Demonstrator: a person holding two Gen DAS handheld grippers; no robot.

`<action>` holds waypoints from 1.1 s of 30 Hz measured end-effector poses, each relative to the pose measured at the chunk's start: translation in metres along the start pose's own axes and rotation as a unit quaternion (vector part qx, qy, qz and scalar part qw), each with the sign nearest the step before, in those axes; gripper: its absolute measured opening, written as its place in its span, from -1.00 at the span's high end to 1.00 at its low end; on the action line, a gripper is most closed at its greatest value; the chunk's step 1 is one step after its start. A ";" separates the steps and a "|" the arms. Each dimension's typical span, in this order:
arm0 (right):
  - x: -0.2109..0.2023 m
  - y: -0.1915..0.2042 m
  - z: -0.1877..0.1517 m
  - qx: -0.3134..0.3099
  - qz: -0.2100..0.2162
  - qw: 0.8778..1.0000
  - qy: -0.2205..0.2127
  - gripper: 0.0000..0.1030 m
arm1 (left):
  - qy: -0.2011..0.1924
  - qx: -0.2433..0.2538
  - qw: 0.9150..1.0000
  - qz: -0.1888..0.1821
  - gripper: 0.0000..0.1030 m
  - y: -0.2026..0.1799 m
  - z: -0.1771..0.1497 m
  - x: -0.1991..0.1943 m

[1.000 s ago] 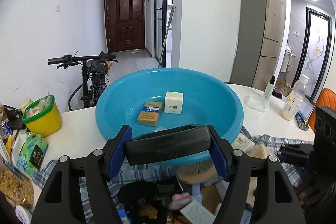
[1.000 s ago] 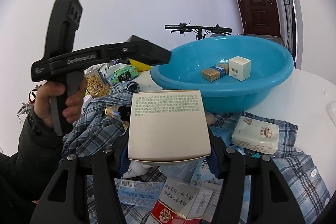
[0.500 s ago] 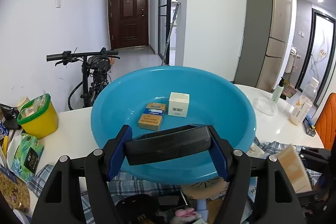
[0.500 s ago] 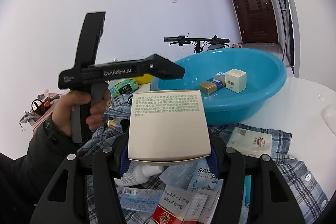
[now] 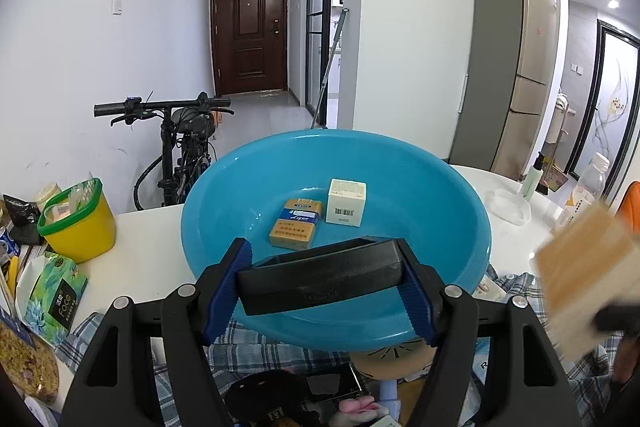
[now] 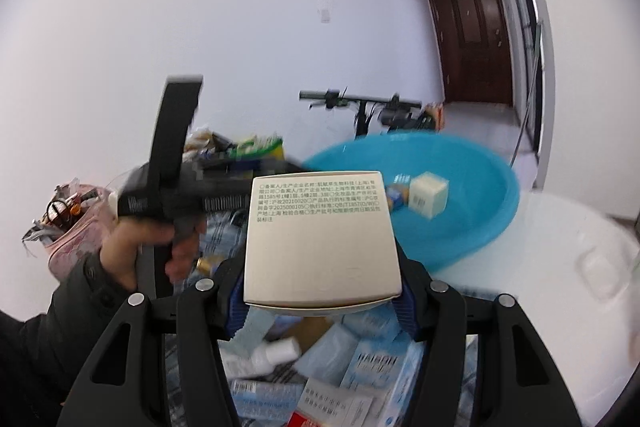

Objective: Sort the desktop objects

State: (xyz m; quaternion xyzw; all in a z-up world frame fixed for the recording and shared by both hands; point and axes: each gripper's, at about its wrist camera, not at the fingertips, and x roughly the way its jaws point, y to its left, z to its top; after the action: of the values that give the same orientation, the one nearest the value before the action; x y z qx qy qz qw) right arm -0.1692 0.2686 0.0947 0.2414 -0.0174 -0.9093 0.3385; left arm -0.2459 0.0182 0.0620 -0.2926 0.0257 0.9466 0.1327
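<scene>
Squarely between the right jaws, the cream box (image 6: 322, 239).

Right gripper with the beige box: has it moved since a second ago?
Yes. The right gripper, shut on the beige box, has risen: in its view the blue basin sits lower and the cluttered table has dropped away.

I see a glossy blue plastic basin (image 5: 400, 187) on a smooth white tabletop (image 5: 140, 251). Beside the basin lies checked cloth (image 5: 256, 343). My right gripper's (image 6: 320, 301) ribbed blue pads (image 6: 236, 307) clamp a matt cream cardboard box (image 6: 320, 239).
</scene>
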 end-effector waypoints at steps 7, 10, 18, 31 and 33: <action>0.018 -0.002 0.047 -0.011 -0.043 0.999 -0.018 -0.11 | -0.001 -0.001 1.000 0.005 -0.42 0.002 0.000 0.000; 0.036 -0.008 0.061 -0.011 -0.054 0.998 -0.013 -0.11 | -0.001 -0.004 1.000 0.007 -0.42 0.004 0.000 -0.001; 0.065 -0.028 0.070 0.000 -0.067 0.998 0.000 -0.11 | -0.001 -0.002 1.000 0.008 -0.42 0.007 -0.001 0.000; 0.072 -0.036 0.049 0.004 -0.084 0.996 0.020 -0.11 | 0.001 -0.010 1.000 0.016 -0.42 0.012 0.000 0.004; 0.070 -0.037 0.049 0.006 -0.083 0.996 0.017 -0.12 | 0.001 -0.010 1.000 0.016 -0.42 0.011 0.000 0.004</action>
State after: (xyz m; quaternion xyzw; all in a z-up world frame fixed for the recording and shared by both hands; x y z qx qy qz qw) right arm -0.2595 0.2470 0.1014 0.2598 0.0029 -0.9297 0.2611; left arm -0.2518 0.0081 0.0591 -0.2944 0.0210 0.9485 0.1151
